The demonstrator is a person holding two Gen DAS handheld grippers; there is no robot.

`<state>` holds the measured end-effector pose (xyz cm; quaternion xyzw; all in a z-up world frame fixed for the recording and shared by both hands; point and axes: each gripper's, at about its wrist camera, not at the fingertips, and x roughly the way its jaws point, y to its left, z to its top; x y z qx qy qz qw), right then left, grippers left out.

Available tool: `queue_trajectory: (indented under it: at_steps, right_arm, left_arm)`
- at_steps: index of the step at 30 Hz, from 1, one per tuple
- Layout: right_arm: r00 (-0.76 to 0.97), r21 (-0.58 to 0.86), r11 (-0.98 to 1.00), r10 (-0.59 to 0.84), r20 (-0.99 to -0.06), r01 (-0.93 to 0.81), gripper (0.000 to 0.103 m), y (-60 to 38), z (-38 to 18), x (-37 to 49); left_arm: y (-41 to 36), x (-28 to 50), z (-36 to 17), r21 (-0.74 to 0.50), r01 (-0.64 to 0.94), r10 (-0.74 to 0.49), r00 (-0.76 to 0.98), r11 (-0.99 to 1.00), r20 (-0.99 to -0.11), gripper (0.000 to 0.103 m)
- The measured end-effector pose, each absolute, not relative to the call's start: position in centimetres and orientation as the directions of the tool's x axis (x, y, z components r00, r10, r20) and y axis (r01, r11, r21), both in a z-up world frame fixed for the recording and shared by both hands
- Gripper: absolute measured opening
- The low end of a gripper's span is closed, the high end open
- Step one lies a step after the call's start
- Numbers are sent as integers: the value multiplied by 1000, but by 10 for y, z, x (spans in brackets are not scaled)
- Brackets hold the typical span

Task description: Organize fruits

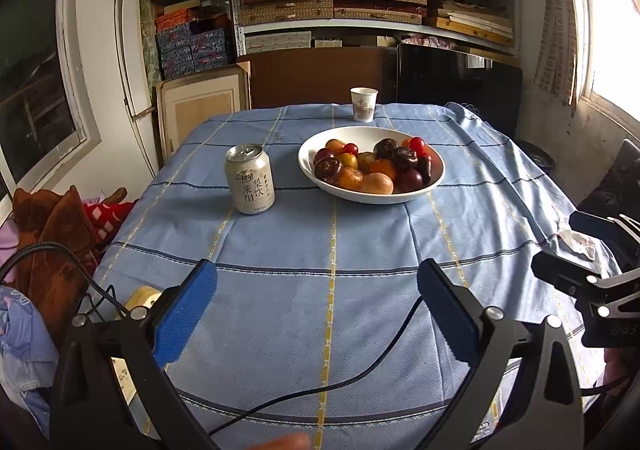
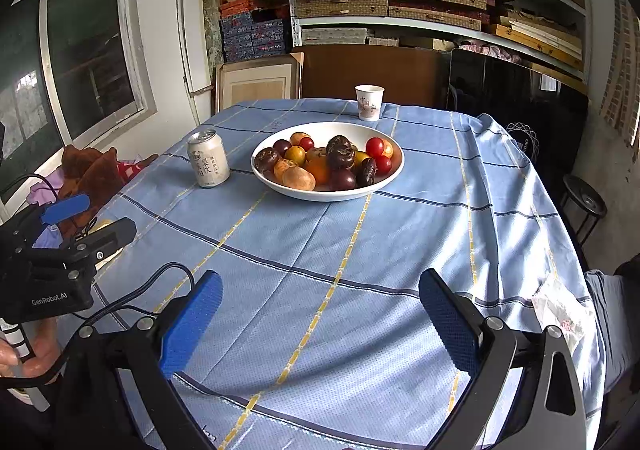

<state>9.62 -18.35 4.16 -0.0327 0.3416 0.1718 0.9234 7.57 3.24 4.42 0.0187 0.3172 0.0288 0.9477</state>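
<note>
Both the left claw point(image 1: 316, 314) and right claw point(image 2: 320, 322) hang wide apart, empty, above the near worktop point(image 1: 360, 250). Fruits point(image 1: 372, 165) sit in the bowl point(image 1: 436, 173) mid-worktop, a can point(image 1: 250, 179) just left, a cup point(image 1: 363, 104) behind

Looks like a lived-in storage room at my home, doubling as a dining spot. Table with blue checked tablecloth point(image 1: 360, 250) carries a white fruit bowl point(image 1: 436, 173), a drink can point(image 1: 250, 179) and a paper cup point(image 1: 363, 104). Behind it, metal shelves point(image 1: 376, 21) crammed with flat patterned boxes, boards leaning on the wall, a dark screen-like panel point(image 1: 460, 77). Windows on both sides, clothes heaped at left point(image 1: 52, 234), small round stool point(image 2: 584, 203) at right.
</note>
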Motion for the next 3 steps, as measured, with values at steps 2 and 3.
queue_trajectory:
  at_steps: [2,3]
  right_arm:
    - [708,61,939,296,-641,-338,99,-185,41,96]
    - [708,63,940,295,-642,-335,99,-186,41,96]
  left_arm:
    - [34,77,43,47,-46,65,795,998,-603,98]
    - [35,76,43,45,-48,66,794,998,-604,98]
